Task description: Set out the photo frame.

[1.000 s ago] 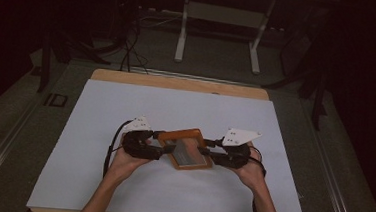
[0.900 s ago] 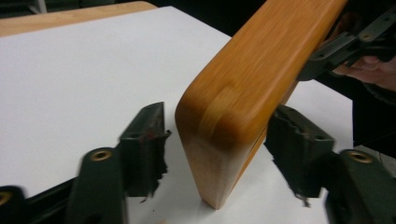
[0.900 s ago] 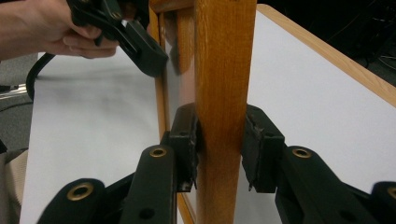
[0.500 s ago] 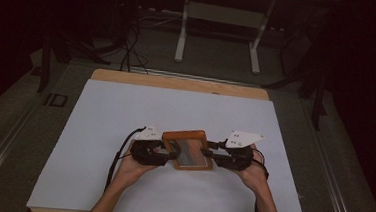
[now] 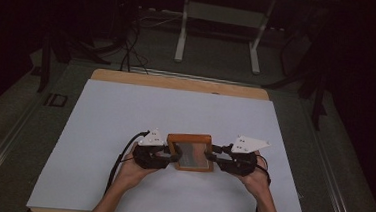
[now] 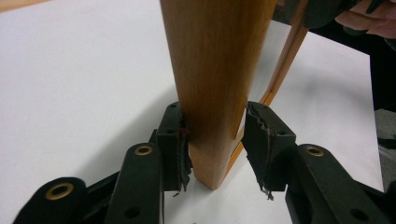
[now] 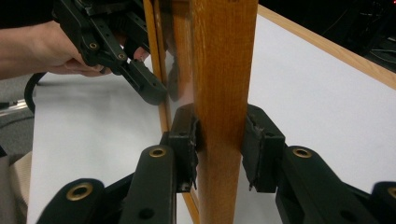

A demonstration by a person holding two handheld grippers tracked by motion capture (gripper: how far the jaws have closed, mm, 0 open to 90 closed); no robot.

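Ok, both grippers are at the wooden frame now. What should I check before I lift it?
1. Right gripper clamped on the wooden frame: ok, both pads sit against its rail.
2. Left gripper grip: cannot tell. Its jaws have just been closing around the opposite rail. One pad touches the wood, and the other may only just reach it.
3. Grippers on opposite sides of the frame: ok.
4. Frame lying flat on the white sheet: cannot tell.
5. Sheet around the frame free of other things: ok.
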